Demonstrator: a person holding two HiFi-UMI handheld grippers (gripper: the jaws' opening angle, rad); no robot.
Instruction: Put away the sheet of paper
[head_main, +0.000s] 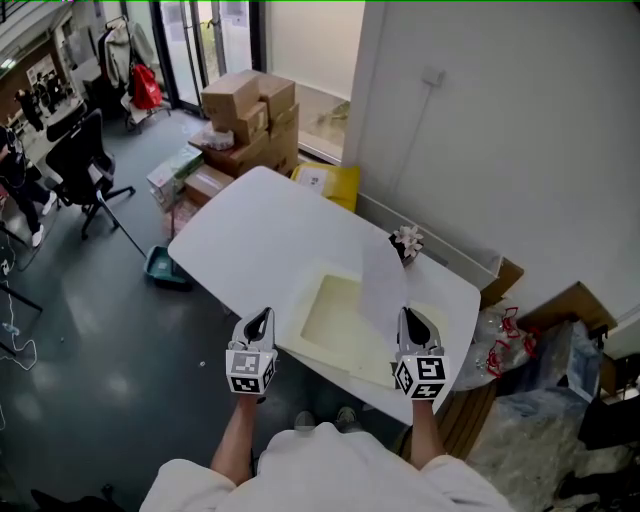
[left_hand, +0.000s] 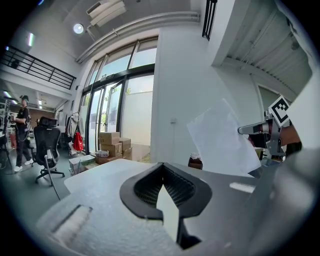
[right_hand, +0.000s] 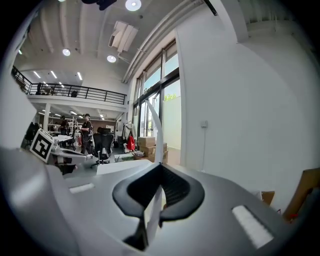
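The sheet of paper (head_main: 383, 285) stands upright above the white table (head_main: 260, 230), its lower edge pinched in my right gripper (head_main: 408, 316), which is shut on it. In the right gripper view the paper (right_hand: 156, 132) rises edge-on from between the jaws. Under and left of it a pale yellow open folder (head_main: 335, 322) lies flat on the table. My left gripper (head_main: 259, 318) hovers at the table's near edge, left of the folder, with its jaws together and nothing in them. In the left gripper view the paper (left_hand: 225, 137) hangs to the right.
A small dark box with a white bow (head_main: 406, 242) sits at the table's far right edge. Cardboard boxes (head_main: 250, 110) and a yellow box (head_main: 325, 180) lie beyond the table. An office chair (head_main: 75, 160) and a green dustpan (head_main: 165, 268) are on the left. The wall runs close on the right.
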